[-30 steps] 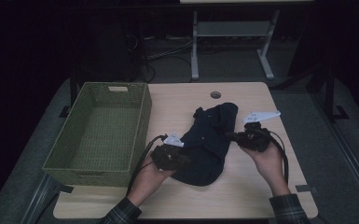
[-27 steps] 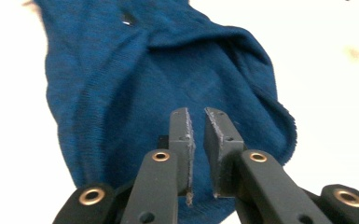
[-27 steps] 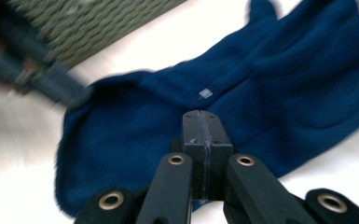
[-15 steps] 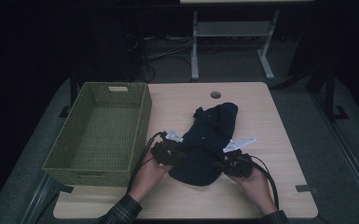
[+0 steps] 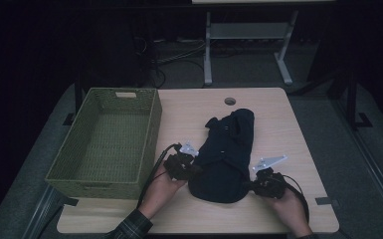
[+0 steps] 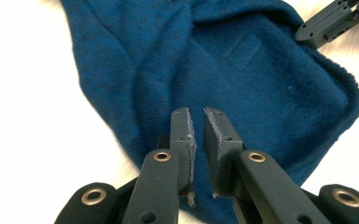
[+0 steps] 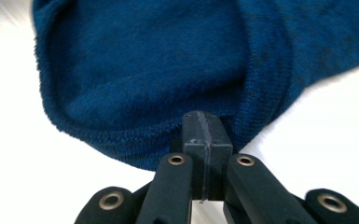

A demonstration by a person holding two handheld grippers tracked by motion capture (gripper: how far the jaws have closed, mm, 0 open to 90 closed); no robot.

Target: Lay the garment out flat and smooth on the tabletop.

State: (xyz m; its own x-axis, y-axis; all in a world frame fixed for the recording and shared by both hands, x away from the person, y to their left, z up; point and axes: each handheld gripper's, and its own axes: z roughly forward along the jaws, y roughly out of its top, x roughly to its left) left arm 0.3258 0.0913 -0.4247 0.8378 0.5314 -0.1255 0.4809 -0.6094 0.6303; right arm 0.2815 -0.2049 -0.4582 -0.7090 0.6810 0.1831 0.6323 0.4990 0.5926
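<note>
A dark blue knitted garment [image 5: 227,149] lies bunched lengthwise in the middle of the wooden table [image 5: 291,124]. My left gripper [image 5: 183,167] is at its near left edge. In the left gripper view its jaws [image 6: 199,114] stand almost together, and a ridge of the blue cloth [image 6: 242,60] runs into the thin gap. My right gripper [image 5: 264,183] is at the garment's near right corner. Its jaws [image 7: 201,116] are pressed flat together, tips against the hem of the cloth [image 7: 144,60], with nothing between them. The right gripper's jaws [image 6: 326,21] appear far off in the left gripper view.
A green woven basket [image 5: 151,134] stands on the left of the table, with nothing in it. A round cable hole [image 5: 230,101] sits near the far edge. Behind the table is dark floor with cables and a white metal frame [image 5: 248,35].
The right hand has come down and toward the near edge, from beside the garment's middle to its near right corner. The left gripper has stayed where it was.
</note>
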